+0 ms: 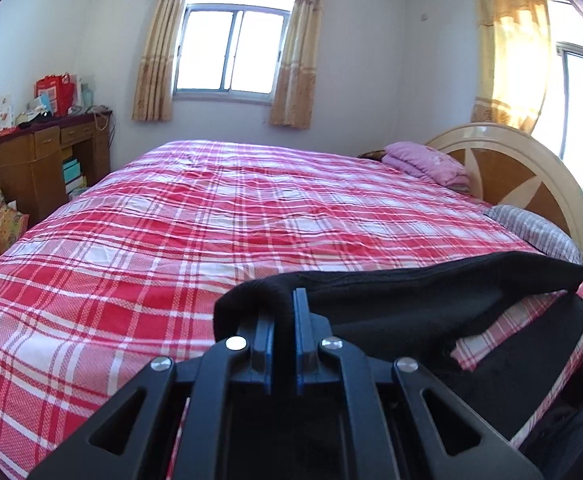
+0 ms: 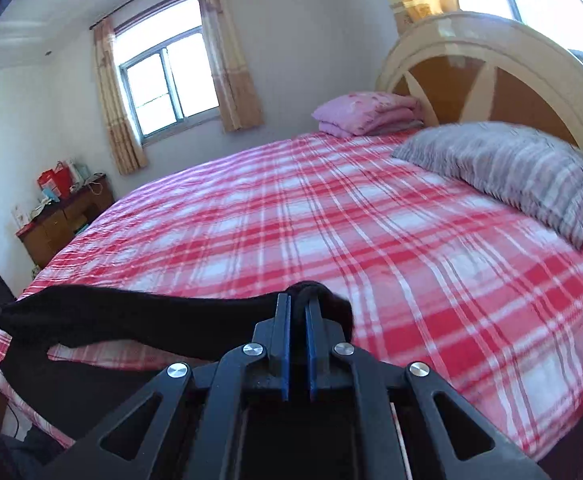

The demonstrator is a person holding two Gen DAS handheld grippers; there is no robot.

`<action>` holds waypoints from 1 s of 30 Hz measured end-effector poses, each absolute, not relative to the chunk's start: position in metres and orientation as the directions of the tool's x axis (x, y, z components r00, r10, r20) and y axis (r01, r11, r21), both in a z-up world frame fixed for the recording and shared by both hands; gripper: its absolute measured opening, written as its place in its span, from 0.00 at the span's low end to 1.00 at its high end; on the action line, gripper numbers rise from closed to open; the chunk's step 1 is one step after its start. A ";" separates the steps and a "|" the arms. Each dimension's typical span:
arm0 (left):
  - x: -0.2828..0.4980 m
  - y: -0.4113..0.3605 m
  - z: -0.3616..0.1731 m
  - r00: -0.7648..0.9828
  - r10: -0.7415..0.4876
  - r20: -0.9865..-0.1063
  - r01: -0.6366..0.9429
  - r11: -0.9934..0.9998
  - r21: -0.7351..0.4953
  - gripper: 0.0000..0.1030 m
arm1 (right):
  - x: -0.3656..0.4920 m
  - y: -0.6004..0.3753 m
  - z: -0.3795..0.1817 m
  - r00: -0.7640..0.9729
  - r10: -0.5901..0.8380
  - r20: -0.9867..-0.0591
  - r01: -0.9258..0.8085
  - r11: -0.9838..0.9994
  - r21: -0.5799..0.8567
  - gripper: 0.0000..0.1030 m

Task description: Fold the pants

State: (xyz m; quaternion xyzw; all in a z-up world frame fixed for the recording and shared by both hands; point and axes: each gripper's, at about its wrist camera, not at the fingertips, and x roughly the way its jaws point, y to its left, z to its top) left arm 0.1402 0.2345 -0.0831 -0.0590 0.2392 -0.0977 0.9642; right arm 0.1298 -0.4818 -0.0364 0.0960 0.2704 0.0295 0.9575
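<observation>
The black pants [image 1: 431, 300] are stretched between my two grippers above the near edge of the bed. My left gripper [image 1: 283, 300] is shut on one end of the raised edge; the fabric bunches over its fingers. In the right wrist view the pants [image 2: 131, 316] run off to the left, and my right gripper [image 2: 299, 304] is shut on the other end. The rest of the pants hangs down over the bed's near side, partly hidden by the grippers.
The bed has a red and white plaid sheet [image 1: 211, 220]. A grey striped pillow [image 2: 511, 176] and folded pink bedding [image 2: 367, 114] lie by the round wooden headboard [image 2: 491, 76]. A cluttered wooden desk [image 1: 47, 156] stands at the far left wall.
</observation>
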 end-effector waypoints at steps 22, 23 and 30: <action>0.048 0.301 -0.138 0.851 -0.069 -0.520 0.008 0.993 -0.119 0.46 | 0.076 -0.513 -0.068 0.816 0.010 -0.578 0.145 0.964 0.222 0.37; 0.046 0.306 -0.137 0.850 -0.070 -0.522 -0.009 0.989 -0.147 0.46 | 0.073 -0.505 -0.062 0.826 0.000 -0.563 0.138 0.969 0.203 0.37; 0.058 0.283 -0.128 0.849 -0.222 -0.479 0.094 0.956 -0.277 0.46 | 0.077 -0.418 -0.029 0.854 0.099 -0.511 -0.067 0.995 0.080 0.47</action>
